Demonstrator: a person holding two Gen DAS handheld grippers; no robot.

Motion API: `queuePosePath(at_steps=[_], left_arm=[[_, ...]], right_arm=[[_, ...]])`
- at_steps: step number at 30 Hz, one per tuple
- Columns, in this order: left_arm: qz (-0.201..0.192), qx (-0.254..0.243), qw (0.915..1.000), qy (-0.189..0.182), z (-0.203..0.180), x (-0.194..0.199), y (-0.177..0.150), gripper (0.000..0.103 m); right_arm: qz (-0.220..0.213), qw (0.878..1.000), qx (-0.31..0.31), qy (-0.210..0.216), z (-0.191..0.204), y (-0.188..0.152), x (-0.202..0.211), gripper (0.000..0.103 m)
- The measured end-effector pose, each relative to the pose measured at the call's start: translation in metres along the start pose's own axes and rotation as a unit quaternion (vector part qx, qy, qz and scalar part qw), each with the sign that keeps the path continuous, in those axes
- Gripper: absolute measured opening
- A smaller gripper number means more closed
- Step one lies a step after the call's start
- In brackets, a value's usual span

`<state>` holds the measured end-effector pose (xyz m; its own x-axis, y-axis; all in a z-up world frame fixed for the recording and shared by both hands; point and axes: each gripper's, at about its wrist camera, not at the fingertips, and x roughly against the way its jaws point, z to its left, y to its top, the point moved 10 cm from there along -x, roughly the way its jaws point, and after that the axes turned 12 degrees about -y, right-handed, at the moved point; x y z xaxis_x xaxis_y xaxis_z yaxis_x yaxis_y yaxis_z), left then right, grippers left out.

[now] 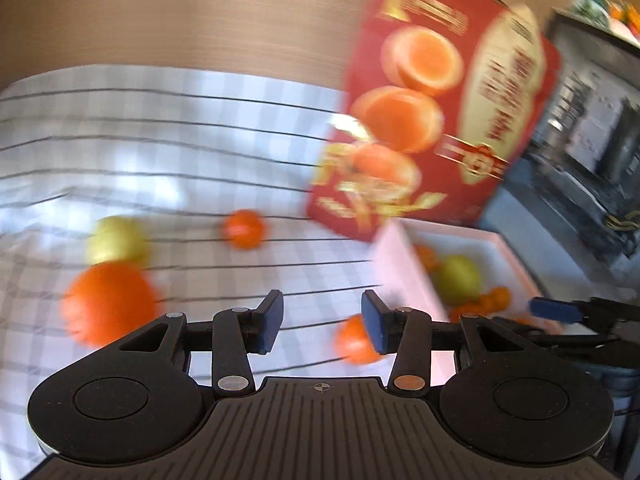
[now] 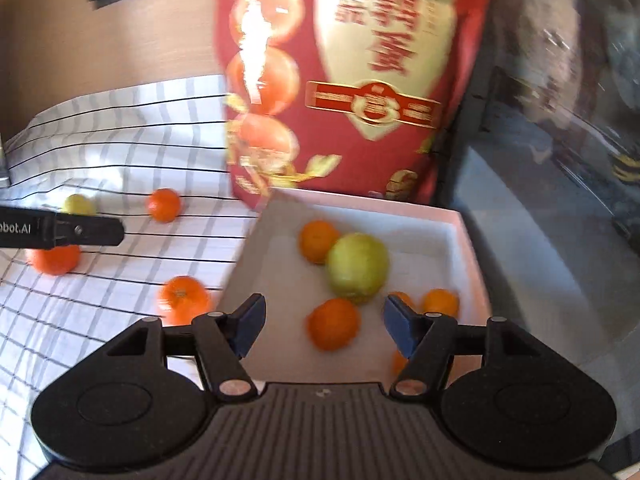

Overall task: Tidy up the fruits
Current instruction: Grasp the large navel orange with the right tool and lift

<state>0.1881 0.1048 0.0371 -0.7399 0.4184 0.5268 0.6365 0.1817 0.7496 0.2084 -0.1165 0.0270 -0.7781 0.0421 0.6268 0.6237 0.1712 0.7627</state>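
Observation:
A white box (image 2: 460,224) sits at the table's right, also in the left wrist view (image 1: 404,268). It holds a green apple (image 2: 357,267), which also shows in the left wrist view (image 1: 458,280), and several oranges (image 2: 333,323). My right gripper (image 2: 323,322) is open and empty above the box. My left gripper (image 1: 322,320) is open and empty over the checked cloth (image 1: 180,152). On the cloth lie a big orange (image 1: 108,304), a yellow-green apple (image 1: 116,240), a far orange (image 1: 244,229) and a near orange (image 1: 354,340) by the box wall.
The box's red lid (image 1: 432,108) with printed oranges stands upright behind it, also in the right wrist view (image 2: 344,76). A wooden wall is behind the table. Dark furniture (image 1: 580,140) is to the right. The left gripper shows in the right wrist view (image 2: 60,230).

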Motion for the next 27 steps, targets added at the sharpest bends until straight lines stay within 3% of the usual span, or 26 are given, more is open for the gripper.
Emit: queuePosePath(at_steps=[4, 10, 17, 21, 27], left_arm=[[-0.018, 0.039, 0.9984, 0.038, 0.05, 0.051, -0.015, 0.047], [-0.028, 0.108, 0.99, 0.086, 0.127, 0.114, -0.039, 0.047], [-0.033, 0.166, 0.9801, 0.104, 0.178, 0.152, -0.068, 0.047], [-0.025, 0.18, 0.9785, 0.099, 0.189, 0.157, -0.079, 0.047], [-0.019, 0.178, 0.9785, 0.103, 0.2, 0.169, -0.082, 0.047]], right_arm=[[-0.011, 0.999, 0.014, 0.029, 0.039, 0.008, 0.018, 0.073], [-0.002, 0.994, 0.021, 0.111, 0.123, 0.021, 0.03, 0.077], [0.002, 0.982, 0.092, 0.167, 0.243, 0.02, 0.032, 0.077], [-0.004, 0.98, 0.115, 0.164, 0.301, 0.027, 0.019, 0.077], [-0.013, 0.985, 0.137, 0.108, 0.351, 0.056, -0.023, 0.077]])
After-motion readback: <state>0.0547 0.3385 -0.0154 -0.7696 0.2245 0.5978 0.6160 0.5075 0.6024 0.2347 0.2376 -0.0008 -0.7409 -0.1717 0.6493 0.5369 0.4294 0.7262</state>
